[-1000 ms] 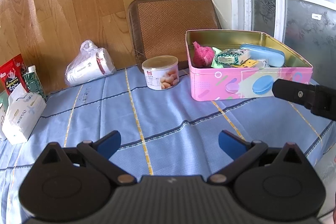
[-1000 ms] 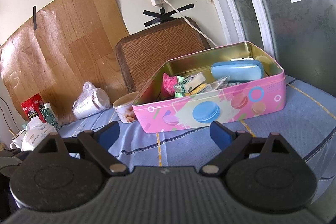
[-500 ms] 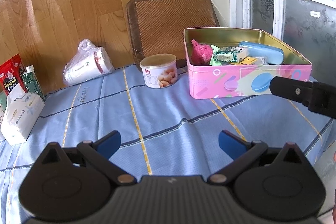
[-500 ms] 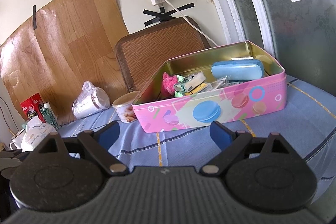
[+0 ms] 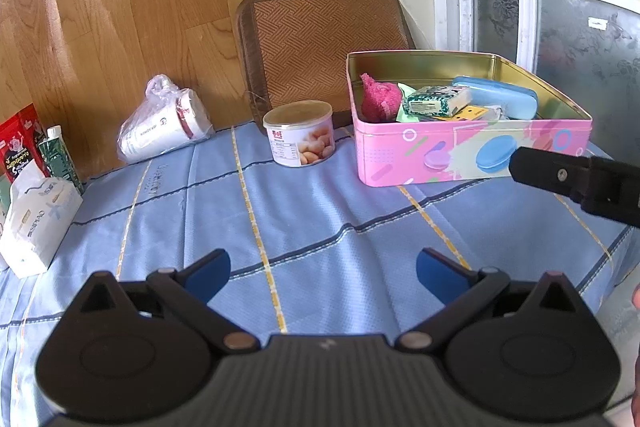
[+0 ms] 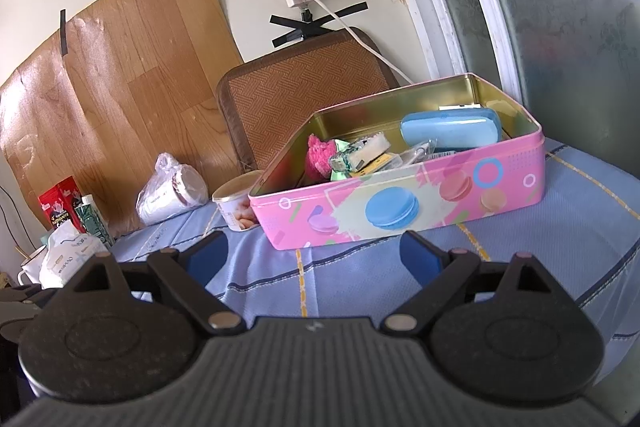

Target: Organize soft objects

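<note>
A blue checked cloth (image 5: 304, 219) covered the table. The left gripper (image 5: 322, 269) and right gripper (image 6: 314, 253) were both wide open and held nothing. Just ahead of the right gripper sat the pink tin (image 6: 400, 203), with a pink fuzzy thing (image 6: 318, 155) inside.

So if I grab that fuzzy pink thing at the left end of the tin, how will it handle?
The fuzzy pink thing looks like plush or knit fabric, so it will probably squash between the fingers and sag rather than hold shape. It seems light for its size. It leans against the pink tin's wall beside a green packet, so lifting it might nudge that.
</note>
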`<state>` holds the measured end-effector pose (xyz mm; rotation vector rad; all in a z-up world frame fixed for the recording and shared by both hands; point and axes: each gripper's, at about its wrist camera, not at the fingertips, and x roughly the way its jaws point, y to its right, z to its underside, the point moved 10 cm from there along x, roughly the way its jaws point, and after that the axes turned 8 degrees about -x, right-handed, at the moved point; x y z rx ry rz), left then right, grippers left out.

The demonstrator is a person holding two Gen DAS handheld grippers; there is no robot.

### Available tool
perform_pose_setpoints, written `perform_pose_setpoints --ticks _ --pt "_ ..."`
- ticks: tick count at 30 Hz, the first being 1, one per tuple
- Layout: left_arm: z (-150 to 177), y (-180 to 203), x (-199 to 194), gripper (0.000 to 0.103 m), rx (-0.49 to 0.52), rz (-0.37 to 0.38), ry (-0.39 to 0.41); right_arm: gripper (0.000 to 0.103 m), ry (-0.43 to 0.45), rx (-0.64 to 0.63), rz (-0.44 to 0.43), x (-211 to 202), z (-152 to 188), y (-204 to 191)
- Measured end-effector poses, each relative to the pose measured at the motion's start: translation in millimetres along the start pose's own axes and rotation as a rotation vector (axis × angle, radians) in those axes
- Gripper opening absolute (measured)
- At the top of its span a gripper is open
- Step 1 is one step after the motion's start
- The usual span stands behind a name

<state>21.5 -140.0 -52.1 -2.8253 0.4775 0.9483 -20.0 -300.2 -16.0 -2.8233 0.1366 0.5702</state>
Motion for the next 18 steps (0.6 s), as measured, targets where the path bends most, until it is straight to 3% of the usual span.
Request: perform_pose_setpoints --ticks 10,18 --pt "0.7 1.4 0.0 0.103 0.004 0.004 0.002 0.095 -0.003 0.001 0.000 1.3 1.6 0.6" --pt "-1.5 6.5 -5.2 0.103 0.001 0.072 0.022 0.095 -0.001 -0.001 0.002 1.1 1.4 0.3"
